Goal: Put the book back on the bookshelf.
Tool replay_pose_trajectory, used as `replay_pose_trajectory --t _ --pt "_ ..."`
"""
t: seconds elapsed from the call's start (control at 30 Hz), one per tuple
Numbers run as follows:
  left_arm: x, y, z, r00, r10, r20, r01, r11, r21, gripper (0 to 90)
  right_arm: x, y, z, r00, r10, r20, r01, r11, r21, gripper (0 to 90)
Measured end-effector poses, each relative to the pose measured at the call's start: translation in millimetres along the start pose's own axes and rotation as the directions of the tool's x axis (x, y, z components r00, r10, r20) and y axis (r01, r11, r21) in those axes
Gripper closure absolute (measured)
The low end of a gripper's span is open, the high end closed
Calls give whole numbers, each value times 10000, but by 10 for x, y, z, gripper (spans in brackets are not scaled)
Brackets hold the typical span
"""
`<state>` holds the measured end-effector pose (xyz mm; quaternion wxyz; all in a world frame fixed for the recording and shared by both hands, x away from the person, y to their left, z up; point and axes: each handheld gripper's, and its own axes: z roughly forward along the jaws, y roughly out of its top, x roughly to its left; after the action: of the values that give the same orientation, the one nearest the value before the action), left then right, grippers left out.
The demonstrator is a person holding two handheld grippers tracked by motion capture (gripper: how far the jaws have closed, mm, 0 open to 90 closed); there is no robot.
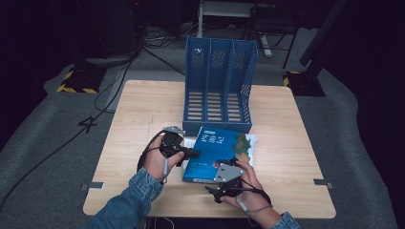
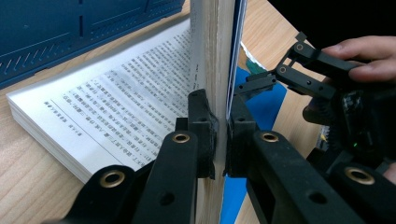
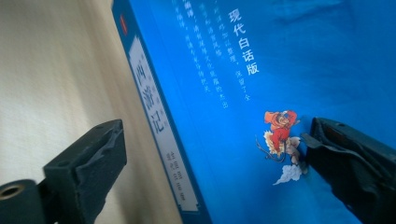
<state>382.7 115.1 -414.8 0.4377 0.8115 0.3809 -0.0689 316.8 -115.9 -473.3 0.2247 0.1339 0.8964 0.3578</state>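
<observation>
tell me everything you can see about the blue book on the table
The blue book is a thick paperback with a glossy blue cover, white Chinese lettering, a labelled spine and a small cartoon figure. It lies half open on the wooden table, just in front of the blue file rack. The left gripper is clamped on the cover and a thick sheaf of pages, holding them lifted above the printed pages lying flat. The right gripper stands open, its jaws on either side of the spine.

The blue book [image 3: 289, 65] reads 现代白话版 in white on its cover and 西游记 down its spine label [image 3: 156, 109].
</observation>
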Motion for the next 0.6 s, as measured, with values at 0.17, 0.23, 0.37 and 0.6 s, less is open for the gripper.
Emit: replay_pose_trajectory --t 0.17,0.23,0.37,0.6 --pt "18 -5 11 9999 -101 18 101 9999 39 841 49 -14 92 9975 -317 635 321 9995 -39 0" --pt "21 -6 13 9999 -111 25 111 9999 42 841 55 -17 121 9945 -518 914 522 9986 -24 0" --pt "23 -8 18 9999 -104 96 104 9999 52 841 60 -22 150 9917 -501 1188 518 9986 -116 0" --pt "54 -42 36 9993 -355 126 355 9994 7 841 102 -27 225 9816 -1008 1622 995 9949 162 0"
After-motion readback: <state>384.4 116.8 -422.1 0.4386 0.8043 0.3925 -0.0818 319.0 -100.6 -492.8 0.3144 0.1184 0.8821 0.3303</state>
